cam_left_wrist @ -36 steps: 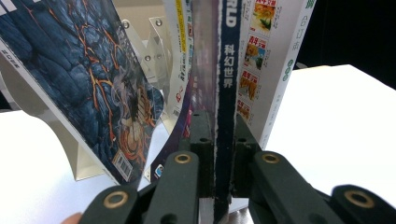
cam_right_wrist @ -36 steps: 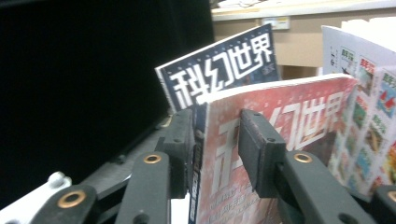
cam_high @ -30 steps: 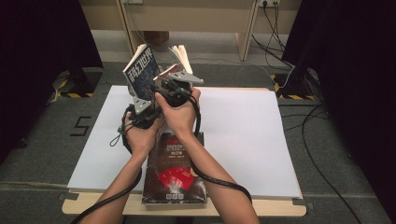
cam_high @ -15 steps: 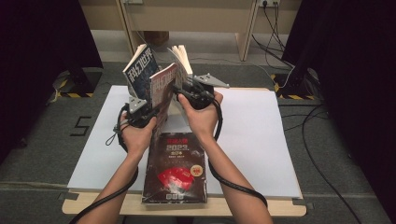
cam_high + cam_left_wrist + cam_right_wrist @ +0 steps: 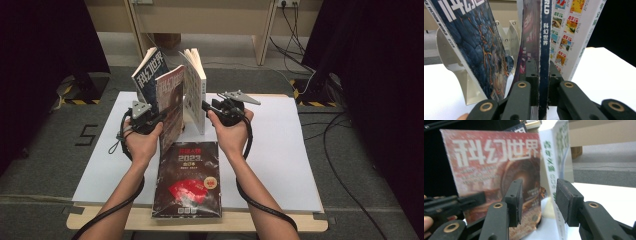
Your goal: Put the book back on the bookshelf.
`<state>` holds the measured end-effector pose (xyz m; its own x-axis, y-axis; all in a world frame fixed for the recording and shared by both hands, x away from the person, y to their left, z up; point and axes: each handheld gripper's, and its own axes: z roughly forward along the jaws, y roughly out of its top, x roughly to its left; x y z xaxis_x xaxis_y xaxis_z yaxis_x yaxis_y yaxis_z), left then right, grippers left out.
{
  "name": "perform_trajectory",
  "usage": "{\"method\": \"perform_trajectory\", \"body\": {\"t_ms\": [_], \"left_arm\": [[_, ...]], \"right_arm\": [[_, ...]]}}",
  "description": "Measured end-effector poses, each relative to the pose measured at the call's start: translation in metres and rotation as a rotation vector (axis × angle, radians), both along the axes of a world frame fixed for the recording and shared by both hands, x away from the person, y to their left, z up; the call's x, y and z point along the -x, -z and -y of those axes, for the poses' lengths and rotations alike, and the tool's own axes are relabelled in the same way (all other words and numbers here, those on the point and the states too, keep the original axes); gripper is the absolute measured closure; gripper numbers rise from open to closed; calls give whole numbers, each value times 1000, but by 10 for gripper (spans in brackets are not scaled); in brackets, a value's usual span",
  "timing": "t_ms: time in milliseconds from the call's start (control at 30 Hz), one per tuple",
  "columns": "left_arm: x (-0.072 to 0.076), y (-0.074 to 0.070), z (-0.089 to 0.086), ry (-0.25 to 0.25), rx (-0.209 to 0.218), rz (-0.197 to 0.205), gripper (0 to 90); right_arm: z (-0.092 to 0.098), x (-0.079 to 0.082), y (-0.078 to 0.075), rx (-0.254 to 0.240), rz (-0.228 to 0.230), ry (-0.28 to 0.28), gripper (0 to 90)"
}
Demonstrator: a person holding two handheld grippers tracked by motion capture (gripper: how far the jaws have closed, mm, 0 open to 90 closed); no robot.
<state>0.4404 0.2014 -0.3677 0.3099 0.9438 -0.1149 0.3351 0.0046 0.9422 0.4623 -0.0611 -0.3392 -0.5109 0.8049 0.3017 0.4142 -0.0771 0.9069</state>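
Standing upright on the white surface point(image 5: 280, 150), the red magazine point(image 5: 172, 107) sits between a blue-covered magazine point(image 5: 149, 75) and a white one point(image 5: 195, 87). The left gripper point(image 5: 150, 120) has its jaws clamped on the red magazine's spine edge. The right gripper point(image 5: 212, 107) hovers just beside it, jaws apart and holding nothing.

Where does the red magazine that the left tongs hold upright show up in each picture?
High view: the red magazine stands left of centre, beside the white book.
Left gripper view: edge-on, centre, between the jaws.
Right gripper view: red cover, left half.
Shared landmark: the white book.
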Motion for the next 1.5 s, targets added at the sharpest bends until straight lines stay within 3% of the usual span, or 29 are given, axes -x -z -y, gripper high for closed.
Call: {"method": "perform_trajectory", "body": {"t_ms": [967,1500], "left_arm": [[1,-11,-15,-26,13,41,838],[-9,-10,-25,-35,13,75,839]], "right_arm": [[33,8,30,11,-54,47,580],[46,9,40,21,-61,63,581]]}}
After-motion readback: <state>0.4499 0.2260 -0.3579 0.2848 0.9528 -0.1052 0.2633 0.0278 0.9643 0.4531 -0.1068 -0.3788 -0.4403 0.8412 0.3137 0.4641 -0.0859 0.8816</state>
